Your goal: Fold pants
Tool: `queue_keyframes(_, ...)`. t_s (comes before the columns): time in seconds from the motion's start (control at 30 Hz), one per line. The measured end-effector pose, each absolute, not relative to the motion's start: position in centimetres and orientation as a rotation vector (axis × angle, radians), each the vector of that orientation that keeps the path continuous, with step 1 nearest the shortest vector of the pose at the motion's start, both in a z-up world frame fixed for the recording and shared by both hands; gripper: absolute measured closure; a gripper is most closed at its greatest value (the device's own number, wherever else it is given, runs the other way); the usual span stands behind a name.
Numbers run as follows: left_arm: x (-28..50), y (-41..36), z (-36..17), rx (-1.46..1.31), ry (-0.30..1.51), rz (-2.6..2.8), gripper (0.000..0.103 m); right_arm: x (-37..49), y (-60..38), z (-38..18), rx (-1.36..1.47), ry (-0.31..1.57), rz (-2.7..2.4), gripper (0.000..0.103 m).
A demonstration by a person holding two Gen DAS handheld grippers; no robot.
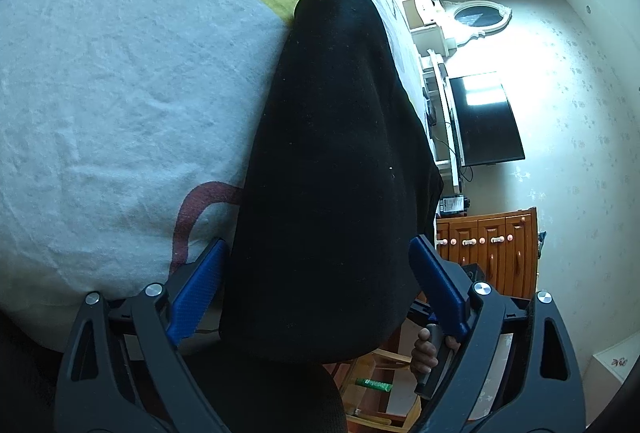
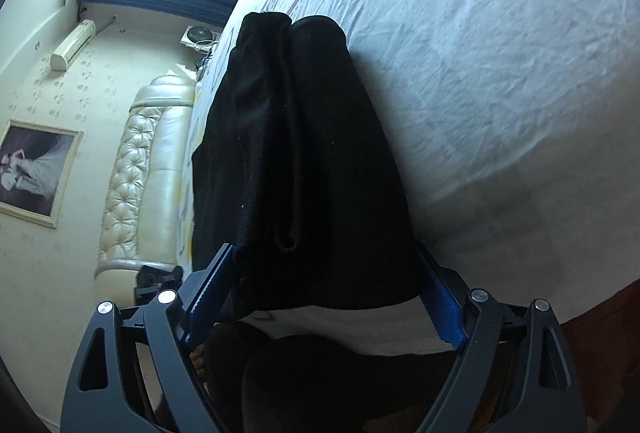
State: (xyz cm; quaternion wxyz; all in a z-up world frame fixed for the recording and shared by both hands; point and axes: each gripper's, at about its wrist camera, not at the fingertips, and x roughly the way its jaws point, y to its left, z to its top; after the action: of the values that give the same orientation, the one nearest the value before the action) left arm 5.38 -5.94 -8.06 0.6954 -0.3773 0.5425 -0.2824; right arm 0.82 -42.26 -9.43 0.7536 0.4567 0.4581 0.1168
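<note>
On the bedsheet, black pants lie folded lengthwise.

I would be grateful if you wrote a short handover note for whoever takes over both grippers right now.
Left gripper: jaws wide open, one finger on each side of the black pants; I see no pad pressing on the cloth.
Right gripper: also open, straddling the near end of the same pants, nothing clamped.
The pants lie on the bed sheet as a long, narrow strip running away from the grippers, near the bed's edge. In the right wrist view two layers run side by side along the length.
Done, as it looks: the lengthwise fold, leg on leg.
Left: probably folding the strip across its length, then tidying it.
</note>
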Motion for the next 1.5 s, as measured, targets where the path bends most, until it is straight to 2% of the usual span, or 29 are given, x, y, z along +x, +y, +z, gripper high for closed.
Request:
queue_keyframes(0.13, 5.6, -6.0, -8.0, -0.864, 1.225, -0.616, 0.012, 0.8, -42.9, -9.5, 1.062, 0.987, 0.254, 0.022)
queue_keyframes(0.23, 5.6, -6.5, -8.0, -0.782, 1.246, -0.588, 0.029, 0.5, -43.3, -8.4, 1.048, 0.969, 0.272, 0.023)
queue_keyframes(0.43, 5.5, -6.8, -8.0, -0.732, 1.248, -0.577, 0.033, 0.9, -44.0, -7.8, 1.051, 0.927, 0.260, 0.023)
queue_keyframes(0.5, 5.5, -6.9, -7.9, -0.719, 1.251, -0.563, 0.038, 1.6, -43.0, -8.2, 1.007, 0.954, 0.255, 0.031)
queue_keyframes(0.67, 5.4, -7.0, -7.5, -0.725, 1.258, -0.546, 0.060, 2.2, -41.9, -8.0, 0.910, 1.006, 0.199, 0.047)
queue_keyframes(0.87, 5.3, -7.0, -6.5, -0.674, 1.239, -0.535, 0.070, 2.4, -40.8, -7.5, 0.901, 0.989, 0.189, 0.049)
queue_keyframes(1.5, 5.0, 0.9, -4.2, -0.592, 1.183, -0.369, 0.071, 7.1, -32.6, -7.9, 0.835, 1.073, 0.321, 0.049)
